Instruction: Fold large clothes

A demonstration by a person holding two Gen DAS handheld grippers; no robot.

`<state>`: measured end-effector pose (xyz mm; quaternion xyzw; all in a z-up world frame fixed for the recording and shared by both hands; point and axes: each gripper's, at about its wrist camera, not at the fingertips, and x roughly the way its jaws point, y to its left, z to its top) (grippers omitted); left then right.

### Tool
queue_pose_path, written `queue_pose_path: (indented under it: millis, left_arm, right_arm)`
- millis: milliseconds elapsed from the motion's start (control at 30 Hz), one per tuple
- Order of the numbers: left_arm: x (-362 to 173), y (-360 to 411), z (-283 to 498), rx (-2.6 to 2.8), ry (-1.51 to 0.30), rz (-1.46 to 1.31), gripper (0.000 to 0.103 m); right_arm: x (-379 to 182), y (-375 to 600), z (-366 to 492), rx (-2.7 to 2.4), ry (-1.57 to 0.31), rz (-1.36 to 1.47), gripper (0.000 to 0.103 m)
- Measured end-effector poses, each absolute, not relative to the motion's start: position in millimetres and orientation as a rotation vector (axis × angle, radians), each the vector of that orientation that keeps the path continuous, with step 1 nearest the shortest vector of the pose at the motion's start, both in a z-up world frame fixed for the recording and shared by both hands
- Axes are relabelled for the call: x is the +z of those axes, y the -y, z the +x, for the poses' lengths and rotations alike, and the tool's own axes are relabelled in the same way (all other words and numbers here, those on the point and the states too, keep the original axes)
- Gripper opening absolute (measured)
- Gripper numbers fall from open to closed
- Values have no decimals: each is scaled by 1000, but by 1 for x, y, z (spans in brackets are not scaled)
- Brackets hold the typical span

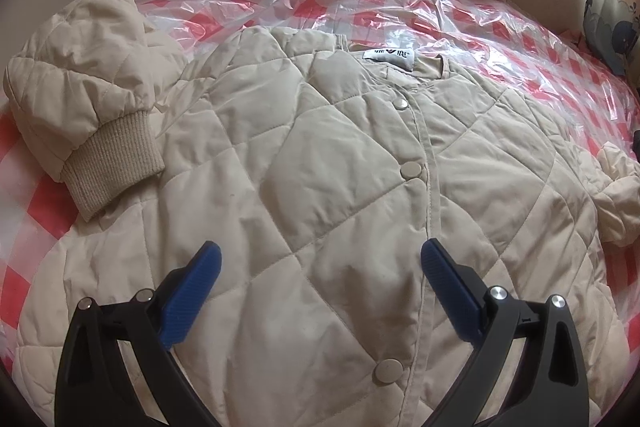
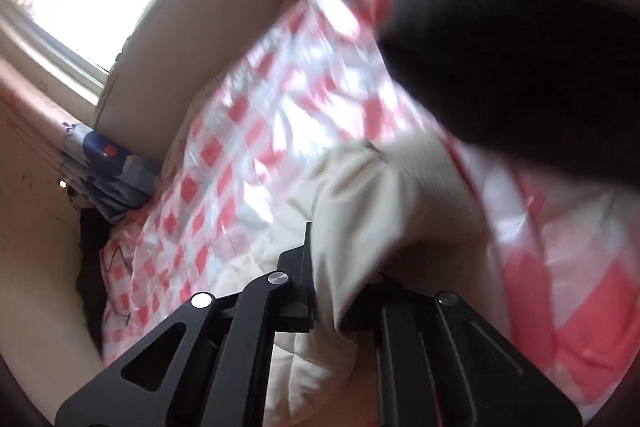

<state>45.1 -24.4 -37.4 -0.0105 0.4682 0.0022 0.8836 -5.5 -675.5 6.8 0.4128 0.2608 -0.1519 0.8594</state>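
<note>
Jacket (image 1: pixel 320 155) lies face up on the checked sheet (image 1: pixel 400 7), snapped shut, its long axis running away from the left gripper (image 1: pixel 320 255) toward the collar label (image 1: pixel 387 58). That gripper hangs over the lower front with its blue pads (image 1: pixel 192 291) wide apart, nothing between them and, as far as can be told, nothing touched; the snap placket (image 1: pixel 428 195) passes just inside the right-hand pad. Farther off on the left, one sleeve (image 1: pixel 80 87) is already turned in, its ribbed cuff (image 1: pixel 116 163) resting on the chest panel. The other sleeve (image 1: pixel 616 195) lies bunched off the far right edge.

The right wrist view is smeared with motion. There the right gripper (image 2: pixel 326 287) has its fingers drawn close on a fold of cream cloth (image 2: pixel 360 207), seemingly part of the jacket and probably that right sleeve or side, though the blur leaves this unsure. A dark shape (image 2: pixel 520 47) crosses above, unidentifiable.

So the right hand is the nearer to the unfolded side. The likely next move is to carry that cloth leftward across the placket, at right angles to the long axis, while the left gripper waits open over the hem.
</note>
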Motion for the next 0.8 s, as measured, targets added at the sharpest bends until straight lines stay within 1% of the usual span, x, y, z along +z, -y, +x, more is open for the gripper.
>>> queue_pose_path:
  millis: [67, 133, 200, 267, 300, 333, 367, 467, 567, 600, 633, 667, 700, 800]
  left_arm:
    - [-34, 23, 44, 10, -956, -12, 96]
    - [-29, 18, 43, 33, -933, 14, 96]
    - [-22, 7, 44, 67, -909, 28, 96]
    - [-13, -6, 45, 95, -885, 78, 96]
    - [-7, -13, 44, 99, -869, 121, 96]
    - [0, -22, 42, 103, -848, 165, 96]
    - [7, -34, 39, 100, -832, 224, 96]
    - [21, -65, 34, 39, -791, 361, 96]
    - [15, -78, 31, -60, -760, 611, 96]
    - [9, -79, 28, -116, -745, 714, 96]
    - [2, -79, 24, -160, -735, 814, 96]
    - [-8, -80, 21, -184, -721, 929, 96]
    - [-13, -81, 21, -198, -717, 983, 96]
    - [-29, -83, 28, -341, -770, 1065, 96]
  right_arm:
    - [27, 680, -18, -371, -483, 819, 6]
    - [29, 695, -23, -432, -514, 801, 6]
    - [14, 702, -20, -490, -627, 779, 9]
    - [-8, 704, -20, -442, -746, 848, 14]
    - [-14, 702, -25, -427, -780, 883, 27]
    - [-15, 697, -34, -436, -804, 896, 51]
    - [-12, 689, -48, -420, -785, 913, 57]
    - [4, 659, -105, -398, -648, 979, 59]
    - [21, 605, -140, -311, -539, 1008, 68]
    - [26, 582, -143, -267, -520, 1009, 75]
    - [29, 559, -144, -208, -512, 1013, 77]
    - [30, 529, -140, -134, -502, 1033, 77]
    - [30, 505, -133, -72, -502, 1055, 77]
    - [29, 433, -106, 90, -512, 1067, 77]
